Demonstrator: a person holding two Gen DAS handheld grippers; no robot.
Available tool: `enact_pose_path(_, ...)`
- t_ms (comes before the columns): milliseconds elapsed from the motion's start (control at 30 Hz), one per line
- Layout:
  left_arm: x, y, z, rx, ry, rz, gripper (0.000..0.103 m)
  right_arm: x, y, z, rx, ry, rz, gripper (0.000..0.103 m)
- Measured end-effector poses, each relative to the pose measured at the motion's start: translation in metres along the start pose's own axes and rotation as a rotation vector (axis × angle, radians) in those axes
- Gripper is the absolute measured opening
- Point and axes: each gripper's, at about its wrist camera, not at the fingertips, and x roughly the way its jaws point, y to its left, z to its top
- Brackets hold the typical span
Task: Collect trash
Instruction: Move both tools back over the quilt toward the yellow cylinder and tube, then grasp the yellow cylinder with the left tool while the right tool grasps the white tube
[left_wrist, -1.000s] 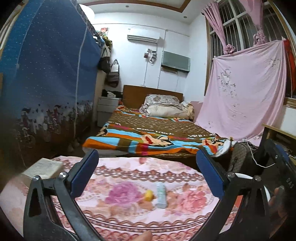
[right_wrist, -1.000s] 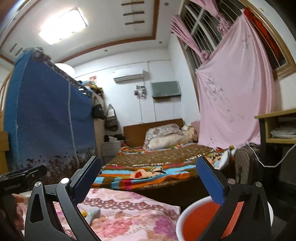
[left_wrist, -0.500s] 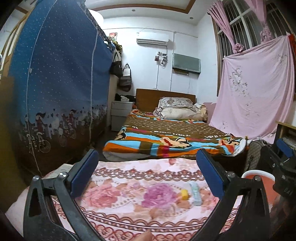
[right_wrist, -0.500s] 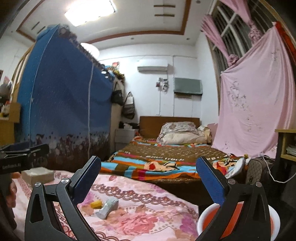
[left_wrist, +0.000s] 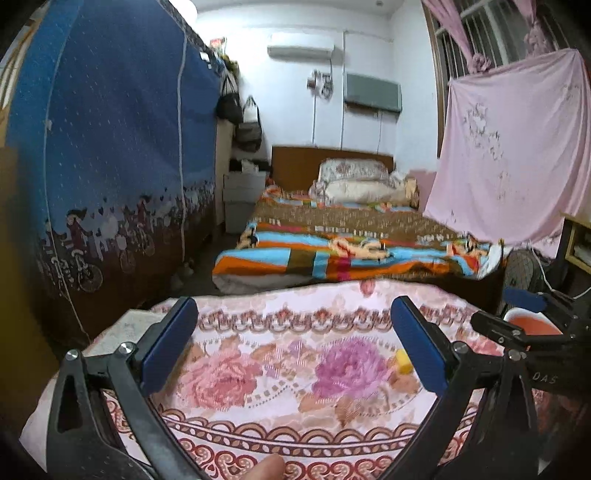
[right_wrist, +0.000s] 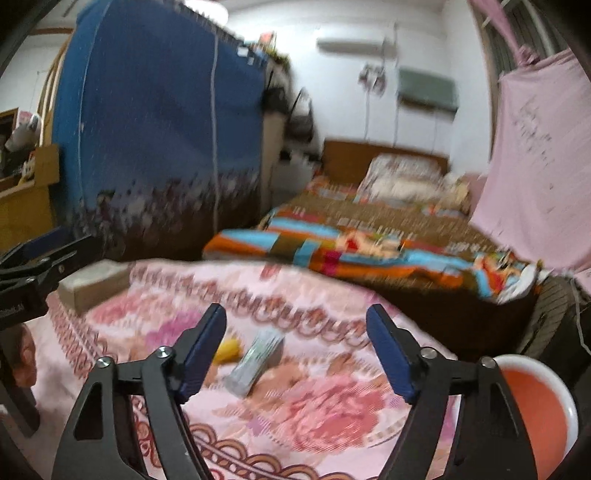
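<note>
Right now the right tool (right_wrist: 295, 354) is narrowing its jaws over the desk (right_wrist: 332, 417), and nothing is sitting between its pads yet. The wrapper (right_wrist: 255, 360), a pale crumpled tube, is lying ahead of the tool and slightly toward its left finger, with the yellow scrap (right_wrist: 228, 348) touching or just beside it, half hidden behind that finger. The bin (right_wrist: 532, 402) is waiting off to the tool's right, at the desk's edge.

The risk I am judging here: the jaws are closing while the wrapper is still ahead of the pads, so they may be meeting on air or pinching the loose cloth on the desk instead. Because the wrapper is lying at an angle, a pad arriving off-centre could be pushing it aside, or nudging the yellow scrap away with it. The view is also smearing, so aim may be suffering.

The left tool (left_wrist: 295, 347) is hanging spread wide and empty over the cloth, with the yellow scrap (left_wrist: 403, 362) just inside its right finger. The two tools are working near each other, so a bump is possible.
</note>
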Motion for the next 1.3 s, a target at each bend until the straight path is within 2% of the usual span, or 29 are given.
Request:
enact_pose_path(100, 0.015, 0.0, -0.006, -0.003, 0.086, -0.011, 0.087, 0.016, 0.004, -0.005, 0.006, 0.112, 0.062, 0.061)
enact_pose_path(133, 0.019, 0.001, -0.007, -0.006, 0.11, -0.017, 0.085, 0.022, 0.005, -0.007, 0.013, 0.15, 0.085, 0.053)
enact_pose_path(167, 0.025, 0.001, -0.009, -0.012, 0.149, -0.023, 0.082, 0.026, 0.007, -0.01, 0.019, 0.184, 0.109, 0.05)
enact_pose_path(267, 0.037, 0.002, -0.014, -0.036, 0.228, -0.038, 0.074, 0.036, 0.012, -0.013, 0.009, 0.24, 0.128, 0.05)
enact_pose_path(433, 0.049, 0.004, -0.018, -0.067, 0.295, -0.079, 0.064, 0.055, 0.018, -0.017, 0.0, 0.332, 0.148, 0.049)
enact_pose_path(567, 0.057, 0.001, -0.019, -0.069, 0.334, -0.105, 0.059, 0.066, 0.013, -0.019, 0.026, 0.38, 0.153, 0.033)
enact_pose_path(633, 0.061, -0.003, -0.02, -0.062, 0.35, -0.122, 0.057, 0.067, 0.011, -0.019, 0.034, 0.385, 0.153, 0.028)
enact_pose_path(800, 0.065, -0.017, -0.021, -0.032, 0.391, -0.176, 0.047, 0.066, 0.011, -0.019, 0.04, 0.378, 0.156, 0.026)
enact_pose_path(1033, 0.075, -0.036, -0.027, -0.008, 0.474, -0.27, 0.031, 0.059, -0.003, -0.019, 0.032, 0.369, 0.116, 0.024)
enact_pose_path(1300, 0.084, -0.063, -0.029, 0.043, 0.52, -0.33, 0.027, 0.046, -0.034, -0.02, 0.117, 0.332, 0.104, 0.024)
